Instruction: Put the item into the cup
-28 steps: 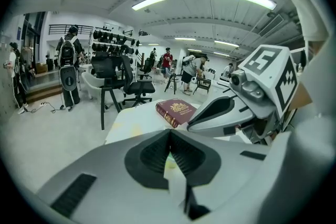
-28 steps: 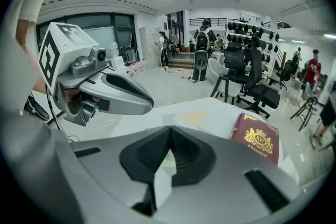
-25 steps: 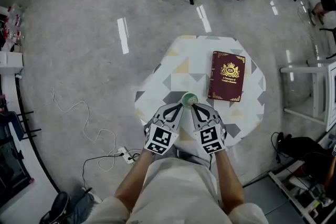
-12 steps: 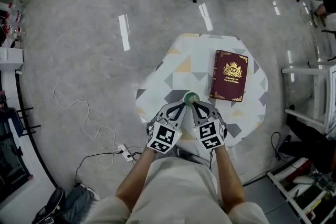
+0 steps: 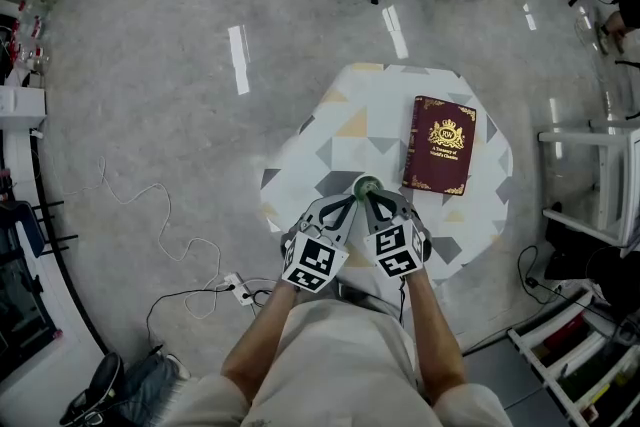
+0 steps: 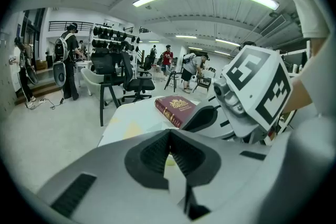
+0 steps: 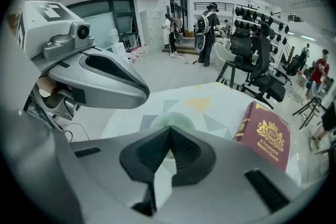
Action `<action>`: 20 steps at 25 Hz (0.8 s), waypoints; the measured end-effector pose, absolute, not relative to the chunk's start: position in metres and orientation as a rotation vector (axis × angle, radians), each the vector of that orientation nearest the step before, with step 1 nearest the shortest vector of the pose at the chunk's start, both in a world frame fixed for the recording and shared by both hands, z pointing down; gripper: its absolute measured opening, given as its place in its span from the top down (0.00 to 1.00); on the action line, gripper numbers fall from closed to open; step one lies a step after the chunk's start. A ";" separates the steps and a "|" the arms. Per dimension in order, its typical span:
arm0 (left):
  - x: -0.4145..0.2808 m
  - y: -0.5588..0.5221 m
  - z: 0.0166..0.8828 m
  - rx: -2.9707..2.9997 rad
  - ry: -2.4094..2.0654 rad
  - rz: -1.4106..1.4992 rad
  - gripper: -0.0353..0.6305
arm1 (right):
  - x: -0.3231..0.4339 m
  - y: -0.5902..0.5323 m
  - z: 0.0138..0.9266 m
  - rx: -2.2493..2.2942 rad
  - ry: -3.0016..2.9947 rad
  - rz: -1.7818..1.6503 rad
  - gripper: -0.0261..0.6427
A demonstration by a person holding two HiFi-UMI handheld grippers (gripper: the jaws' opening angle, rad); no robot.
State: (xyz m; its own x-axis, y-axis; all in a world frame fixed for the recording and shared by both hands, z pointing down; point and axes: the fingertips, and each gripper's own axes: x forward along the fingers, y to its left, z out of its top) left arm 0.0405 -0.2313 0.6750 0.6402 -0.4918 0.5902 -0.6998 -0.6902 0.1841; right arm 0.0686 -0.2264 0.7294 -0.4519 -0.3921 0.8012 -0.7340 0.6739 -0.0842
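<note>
Green cup (image 5: 366, 184) upright on patterned table (image 5: 372, 115) near its 6 o'clock edge, red book (image 5: 440, 145) at cup's 2 o'clock; left gripper (image 5: 351, 202) and right gripper (image 5: 369, 200) at cup's 7 and 5 o'clock, tips near rim, both jaw pairs pressed together, gripping nothing.

The counter (image 5: 372, 111) is patterned white with grey, pale yellow and dark triangles. The book (image 5: 440, 146) is bound in maroon and stamped with gold. The cup (image 5: 366, 185) is tinted pale green. The left gripper (image 5: 350, 203) and right gripper (image 5: 369, 203) are cased in light grey, padded in black, and marked with black-and-white squares.
</note>
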 end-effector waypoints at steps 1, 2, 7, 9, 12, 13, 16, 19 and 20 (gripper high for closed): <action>0.040 -0.231 0.675 2.463 -0.944 0.718 0.93 | 0.068 -0.227 0.730 0.863 -2.085 0.546 0.95; 0.039 -0.231 0.675 2.462 -0.946 0.718 0.93 | 0.067 -0.227 0.731 0.861 -2.081 0.546 0.95; 0.038 -0.230 0.676 2.459 -0.950 0.720 0.93 | 0.068 -0.227 0.740 0.853 -2.048 0.559 0.95; 0.037 -0.230 0.676 2.458 -0.950 0.721 0.93 | 0.069 -0.226 0.744 0.853 -2.031 0.565 0.95; 0.037 -0.230 0.677 2.460 -0.950 0.725 0.93 | 0.070 -0.227 0.748 0.862 -2.015 0.571 0.95; 0.037 -0.230 0.677 2.461 -0.950 0.726 0.93 | 0.070 -0.228 0.748 0.864 -2.012 0.571 0.95; 0.037 -0.228 0.676 2.463 -0.951 0.725 0.93 | 0.070 -0.228 0.749 0.865 -2.006 0.568 0.95; 0.036 -0.227 0.674 2.464 -0.951 0.726 0.93 | 0.069 -0.229 0.749 0.869 -2.004 0.562 0.95; 0.036 -0.227 0.674 2.465 -0.951 0.727 0.93 | 0.068 -0.229 0.749 0.870 -2.004 0.560 0.94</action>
